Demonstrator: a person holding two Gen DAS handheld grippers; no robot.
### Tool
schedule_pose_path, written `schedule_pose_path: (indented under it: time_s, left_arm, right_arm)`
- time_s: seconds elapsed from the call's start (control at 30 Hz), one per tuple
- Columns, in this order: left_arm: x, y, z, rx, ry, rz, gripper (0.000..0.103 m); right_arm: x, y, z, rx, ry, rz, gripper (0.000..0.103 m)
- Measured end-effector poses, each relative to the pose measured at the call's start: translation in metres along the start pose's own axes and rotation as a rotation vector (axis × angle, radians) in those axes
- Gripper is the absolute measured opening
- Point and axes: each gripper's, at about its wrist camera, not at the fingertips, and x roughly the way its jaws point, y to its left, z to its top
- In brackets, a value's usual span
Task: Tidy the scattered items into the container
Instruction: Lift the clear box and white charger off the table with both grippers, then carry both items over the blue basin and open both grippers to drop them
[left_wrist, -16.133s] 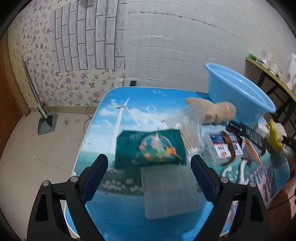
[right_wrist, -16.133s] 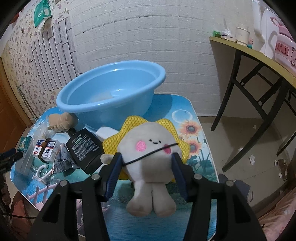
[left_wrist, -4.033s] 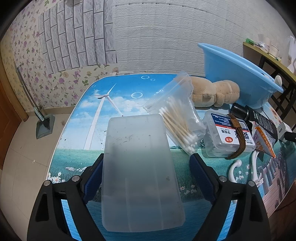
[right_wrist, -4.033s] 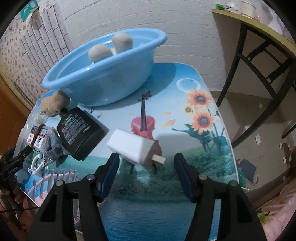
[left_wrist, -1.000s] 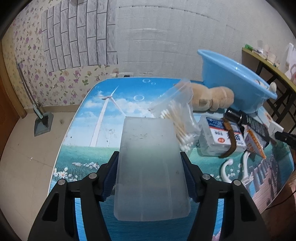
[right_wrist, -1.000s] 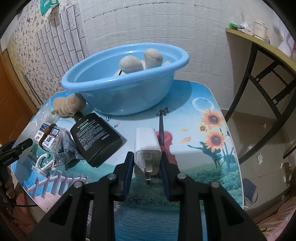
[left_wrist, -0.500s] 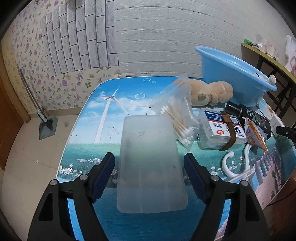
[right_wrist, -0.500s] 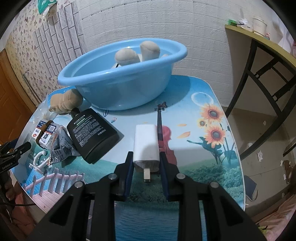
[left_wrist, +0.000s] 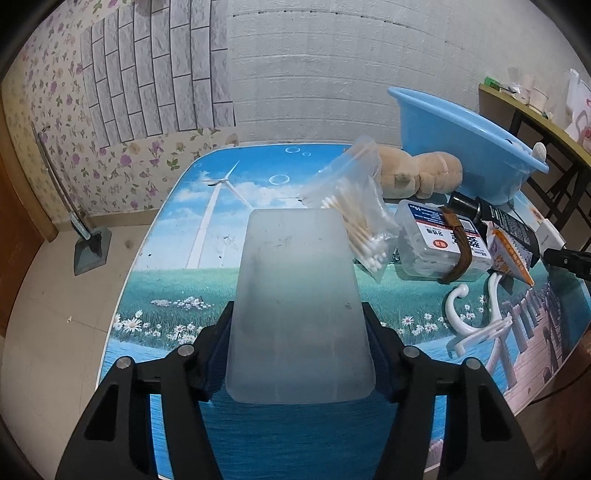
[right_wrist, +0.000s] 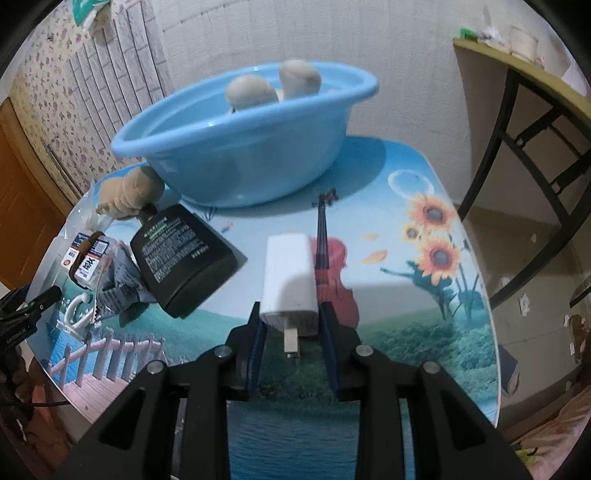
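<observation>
Since half a second ago, left claw (left_wrist: 297, 354) jaws have just been closing; now clamped on one frosted plastic box (left_wrist: 297, 295), held above the worktop (left_wrist: 207, 221). Right claw (right_wrist: 290, 343) clamped on one white charger (right_wrist: 290, 280), prongs toward the camera. Beyond: one black bottle (right_wrist: 181, 254), one cotton-swab bag (left_wrist: 354, 214), one swab tub (left_wrist: 439, 245), one white hook (left_wrist: 472, 321), one tan plush (left_wrist: 421, 179). Farthest: one blue basin (right_wrist: 251, 155), two plush feet (right_wrist: 273, 88) poking over its rim.
</observation>
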Motion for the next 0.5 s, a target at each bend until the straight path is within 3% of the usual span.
schedule_pose_path:
  time_s: [0.5]
  left_arm:
    - [-0.047,-0.002,0.027,-0.01,-0.154,-0.001,0.062]
  right_arm:
    - [-0.03,-0.002,0.009,0.018,-0.118,0.03,0.026]
